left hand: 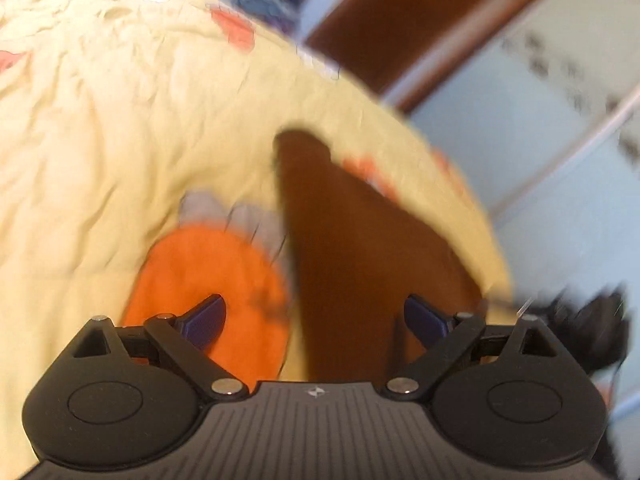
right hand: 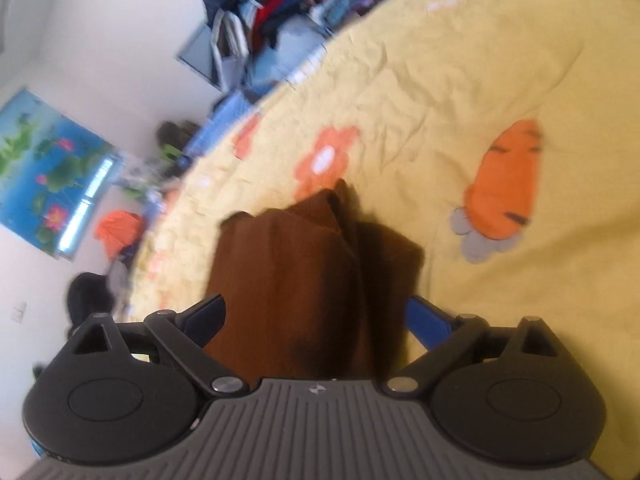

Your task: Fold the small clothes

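Left gripper and right gripper, both with jaws spread wide and pinching nothing. The brown garment lies on the yellow bedspread, bunched in soft overlapping layers beside a printed carrot; in the left wrist view it runs as a long dark strip between the jaws, blurred. Judged soft, light and limp: it should sag and crease wherever unsupported. Best taken at an outer edge or corner, pinching one layer only, so the fold stays flat.
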{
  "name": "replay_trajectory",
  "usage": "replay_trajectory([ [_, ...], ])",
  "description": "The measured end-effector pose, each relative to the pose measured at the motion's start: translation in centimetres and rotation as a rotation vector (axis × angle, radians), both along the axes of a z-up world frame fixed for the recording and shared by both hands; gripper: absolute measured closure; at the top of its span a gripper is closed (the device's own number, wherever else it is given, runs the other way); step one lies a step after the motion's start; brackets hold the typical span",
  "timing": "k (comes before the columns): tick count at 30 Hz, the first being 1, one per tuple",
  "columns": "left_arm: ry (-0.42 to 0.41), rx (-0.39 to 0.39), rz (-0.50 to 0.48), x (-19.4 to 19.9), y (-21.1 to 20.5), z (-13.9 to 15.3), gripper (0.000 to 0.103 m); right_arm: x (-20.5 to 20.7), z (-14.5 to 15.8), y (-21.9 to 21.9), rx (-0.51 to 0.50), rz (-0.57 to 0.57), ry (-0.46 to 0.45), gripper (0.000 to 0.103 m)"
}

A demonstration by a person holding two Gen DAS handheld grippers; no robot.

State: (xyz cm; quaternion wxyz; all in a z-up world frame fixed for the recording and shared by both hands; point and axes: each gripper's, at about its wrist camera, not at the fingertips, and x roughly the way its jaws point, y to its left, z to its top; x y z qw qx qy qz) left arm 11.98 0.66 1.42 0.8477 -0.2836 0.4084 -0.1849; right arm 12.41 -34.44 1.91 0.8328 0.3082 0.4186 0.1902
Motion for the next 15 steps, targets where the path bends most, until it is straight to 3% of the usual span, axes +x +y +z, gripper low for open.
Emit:
replay_trajectory([
  [2,0.040,-0.064,-0.012,1.9,-0.8,-0.4,0.007,0.2,-0.1,1.2,-0.011,0.019,-0.043,0.007],
  [3,0.054,-0.085,-0.025,2.7,-1.3,-0.5,0.011,0.2,-0.2,1.6,-0.009,0.018,-0.054,0.012],
  [4,0.065,-0.080,-0.037,3.4,-1.8,-0.5,0.043,0.3,-0.4,1.9,0.001,0.024,-0.055,0.018],
  [5,0.093,-0.048,-0.056,4.0,-2.5,-0.6,0.064,0.3,-0.7,1.9,0.014,0.024,-0.046,0.042],
  [6,0.113,-0.011,-0.062,4.5,-3.0,-0.7,0.075,0.5,-1.2,1.8,0.043,0.024,-0.026,0.062],
  [7,0.106,0.013,-0.062,4.6,-3.2,-0.5,0.082,0.3,-1.5,1.6,0.070,0.009,-0.029,0.062],
  [10,0.023,0.083,-0.073,3.4,-3.4,1.7,0.088,-0.4,-1.0,2.0,0.088,-0.016,-0.070,0.065],
  [15,-0.108,0.165,-0.072,2.5,-0.8,6.5,0.088,0.2,1.0,4.7,0.183,0.046,-0.136,0.067],
])
